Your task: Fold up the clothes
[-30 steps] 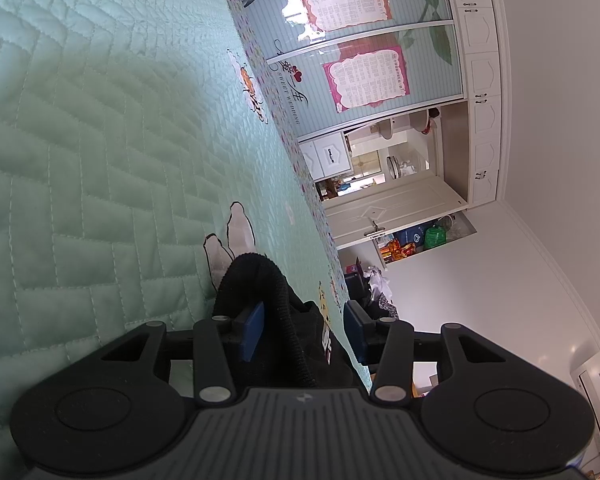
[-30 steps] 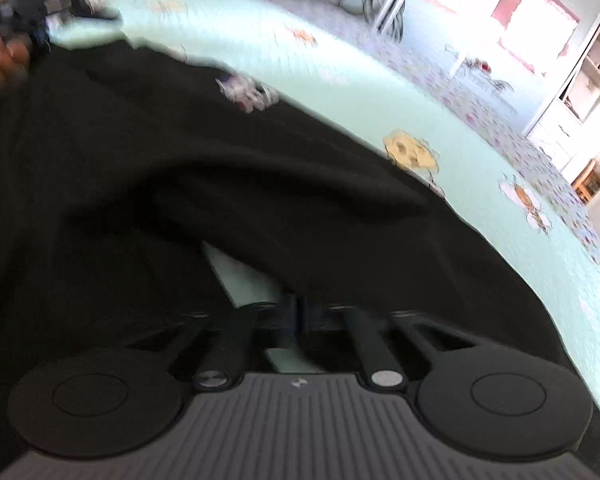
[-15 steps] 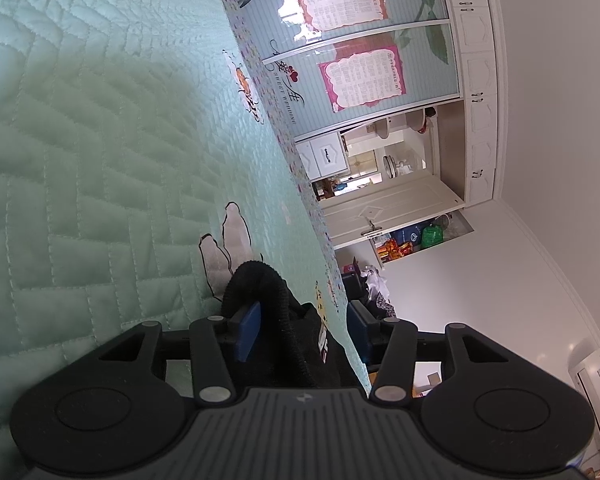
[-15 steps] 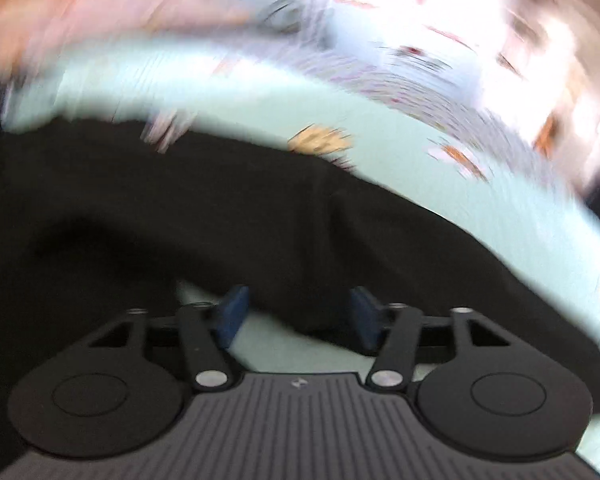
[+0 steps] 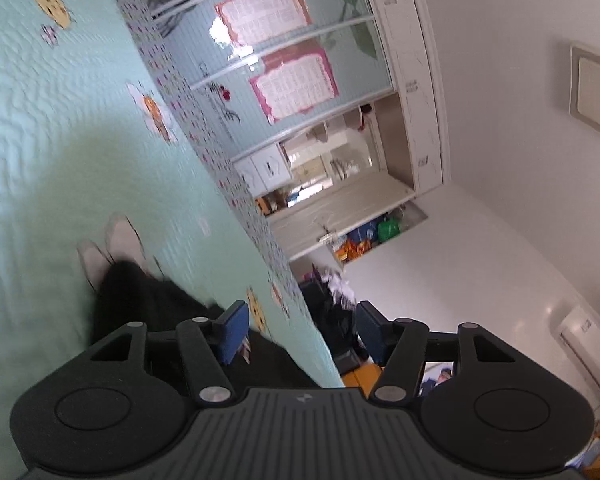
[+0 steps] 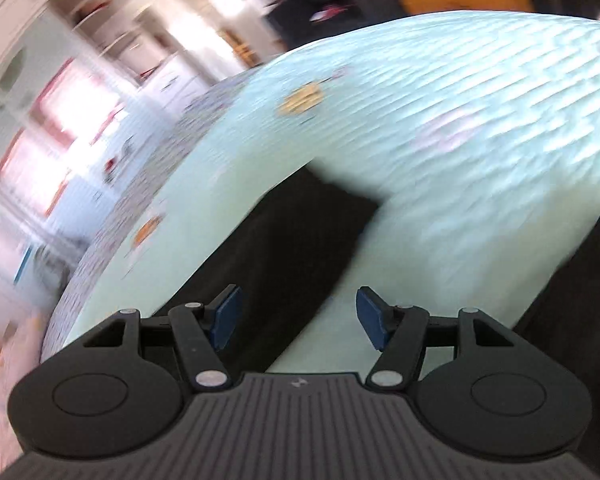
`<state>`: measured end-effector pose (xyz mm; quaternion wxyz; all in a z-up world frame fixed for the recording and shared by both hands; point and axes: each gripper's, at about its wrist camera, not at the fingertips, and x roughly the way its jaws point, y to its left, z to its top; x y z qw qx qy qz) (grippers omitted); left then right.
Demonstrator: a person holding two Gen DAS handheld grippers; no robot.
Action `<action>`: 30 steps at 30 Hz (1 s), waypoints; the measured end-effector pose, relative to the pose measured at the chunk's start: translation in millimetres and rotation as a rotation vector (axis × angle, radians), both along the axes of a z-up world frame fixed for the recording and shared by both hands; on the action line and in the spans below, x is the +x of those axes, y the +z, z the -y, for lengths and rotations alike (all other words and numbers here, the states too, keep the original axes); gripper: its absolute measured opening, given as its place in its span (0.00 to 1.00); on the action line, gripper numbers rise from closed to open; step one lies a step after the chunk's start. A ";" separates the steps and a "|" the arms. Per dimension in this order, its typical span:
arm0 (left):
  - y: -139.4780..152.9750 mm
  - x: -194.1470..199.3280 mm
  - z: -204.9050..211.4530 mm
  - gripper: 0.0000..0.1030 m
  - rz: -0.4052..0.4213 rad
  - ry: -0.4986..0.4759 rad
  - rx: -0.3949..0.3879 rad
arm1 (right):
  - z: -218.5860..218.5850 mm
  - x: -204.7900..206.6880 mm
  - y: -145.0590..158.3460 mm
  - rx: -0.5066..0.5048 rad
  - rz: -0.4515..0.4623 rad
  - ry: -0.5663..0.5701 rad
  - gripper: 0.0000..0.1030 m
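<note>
Mint quilted bed (image 5: pixel 40 140); black garment (image 6: pixel 292 240) lying on it.

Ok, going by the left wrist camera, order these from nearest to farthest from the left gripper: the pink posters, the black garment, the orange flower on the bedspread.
1. Black garment, just beyond the left gripper, on its left side.
2. Orange flower, farther up the bedspread.
3. Pink posters, on the cupboard doors past the bed's edge.

Both cameras sit low and close over the green bed cover (image 5: pixel 60 152), and both see the black cloth (image 6: pixel 296 236).
</note>
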<state>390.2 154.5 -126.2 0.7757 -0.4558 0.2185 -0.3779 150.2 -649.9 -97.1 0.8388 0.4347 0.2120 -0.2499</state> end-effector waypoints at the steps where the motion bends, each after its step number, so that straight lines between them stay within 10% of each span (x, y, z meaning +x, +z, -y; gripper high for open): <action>1: 2.0 -5.7 8.7 0.60 0.001 -0.012 0.020 | 14.3 4.2 -2.7 0.015 0.005 0.003 0.64; 14: -7.3 -39.7 53.0 0.65 -0.062 0.007 0.220 | 104.8 63.8 -16.4 0.132 0.145 0.376 0.86; 19: -5.2 -40.3 59.0 0.66 -0.108 0.053 0.290 | 113.2 112.1 -14.5 0.080 0.092 0.563 0.66; 24: -1.4 -40.3 65.9 0.67 -0.138 0.084 0.349 | 120.3 125.4 -20.9 0.051 0.060 0.637 0.19; 30: 0.9 -39.1 74.6 0.67 -0.162 0.090 0.415 | 151.3 138.6 1.3 -0.127 0.052 0.541 0.14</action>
